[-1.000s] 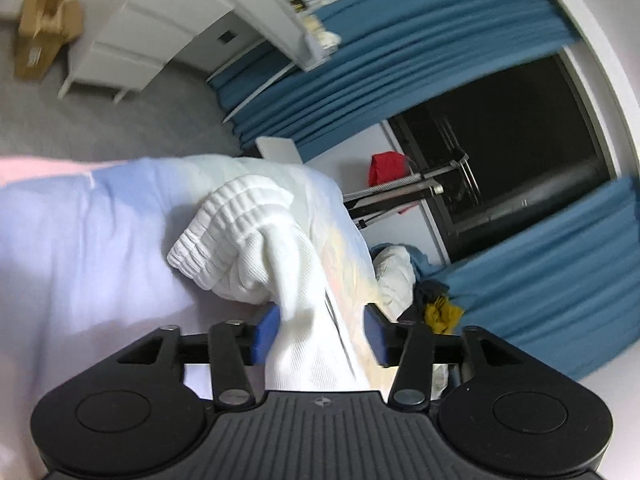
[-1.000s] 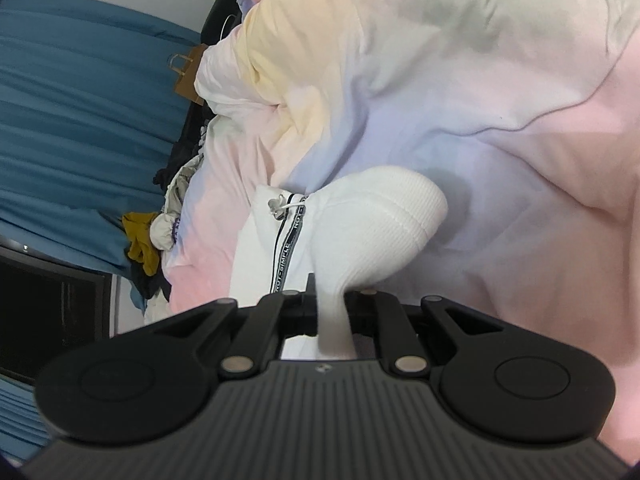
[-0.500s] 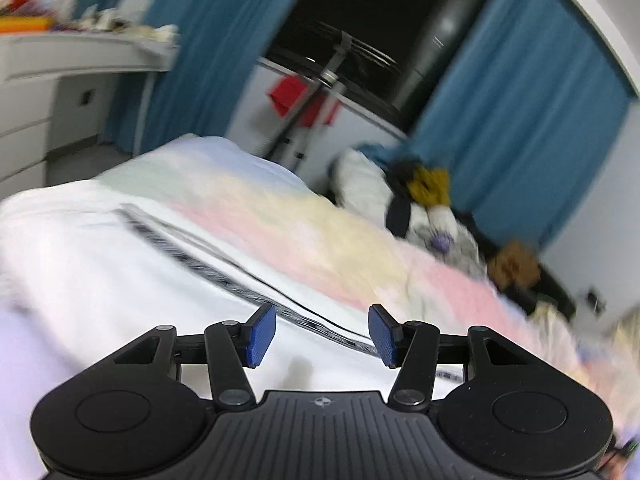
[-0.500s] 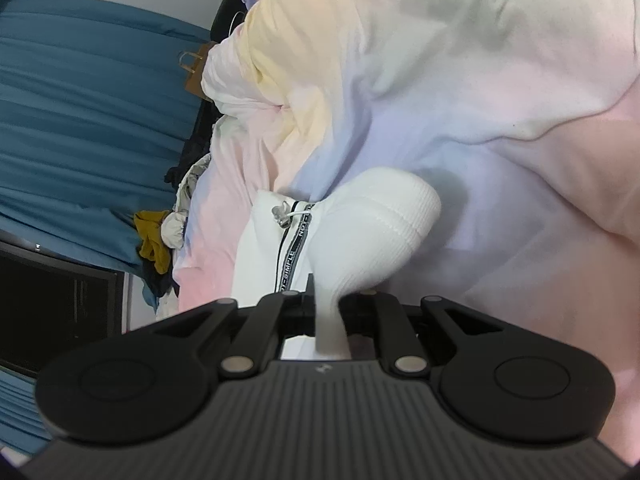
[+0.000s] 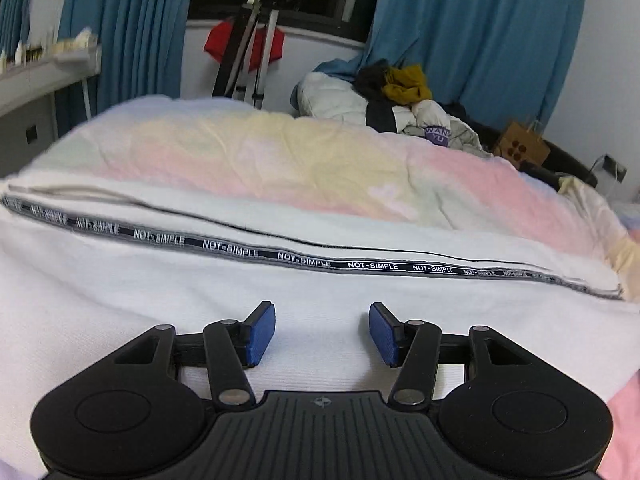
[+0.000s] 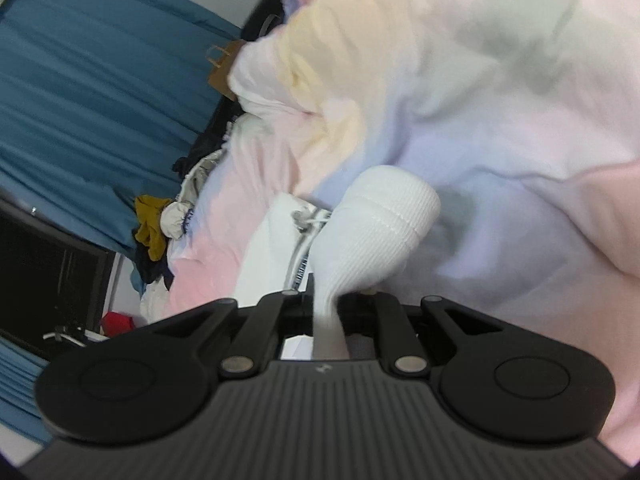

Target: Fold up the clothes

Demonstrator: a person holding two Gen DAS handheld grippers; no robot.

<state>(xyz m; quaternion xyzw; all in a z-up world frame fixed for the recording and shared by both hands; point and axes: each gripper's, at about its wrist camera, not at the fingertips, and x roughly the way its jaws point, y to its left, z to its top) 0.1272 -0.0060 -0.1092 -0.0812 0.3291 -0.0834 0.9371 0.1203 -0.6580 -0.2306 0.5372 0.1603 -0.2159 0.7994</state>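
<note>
garment (image 5: pixel 320 300) on duvet (image 5: pixel 280 160) | clothes pile (image 5: pixel 404 100) behind — tripod (image 5: pixel 248 40) left of it

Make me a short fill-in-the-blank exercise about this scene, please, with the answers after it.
1. The right gripper is shut on a white ribbed ____.
2. The printed band on the white garment repeats the words ____.
3. The left gripper is ____, with nothing gripped between its blue fingers.
4. The curtains behind the bed are ____.

Answers: sleeve; NOT-SIMPLE; open; blue
</note>
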